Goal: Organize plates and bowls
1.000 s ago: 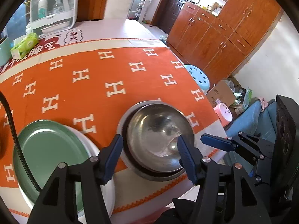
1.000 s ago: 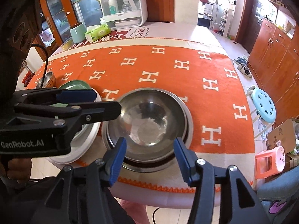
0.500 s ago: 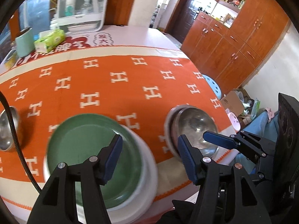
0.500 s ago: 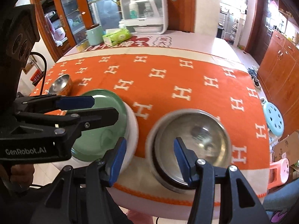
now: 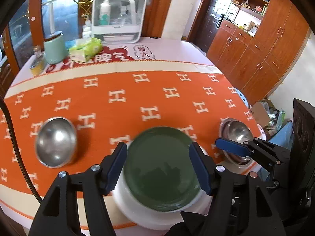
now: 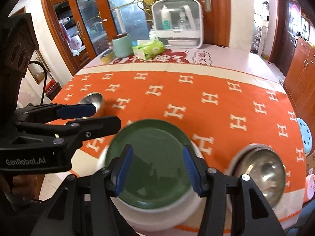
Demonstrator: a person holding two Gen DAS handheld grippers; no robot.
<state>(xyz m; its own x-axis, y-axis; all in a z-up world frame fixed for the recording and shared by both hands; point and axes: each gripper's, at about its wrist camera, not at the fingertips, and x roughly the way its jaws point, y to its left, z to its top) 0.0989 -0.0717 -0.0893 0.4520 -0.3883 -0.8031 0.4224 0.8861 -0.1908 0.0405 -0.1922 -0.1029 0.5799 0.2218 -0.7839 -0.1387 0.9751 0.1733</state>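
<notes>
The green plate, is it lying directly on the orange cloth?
No, the green plate sits on top of a larger white plate, whose rim shows around its near edge above the orange cloth.

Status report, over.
Left gripper and right gripper open, empty. Green plate stacked on white plate. Nothing in the way.

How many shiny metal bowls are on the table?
2, maybe more: a small bowl alone on the left, and a big bowl at the right, apparently nested in another dish, beside the green plate.
</notes>
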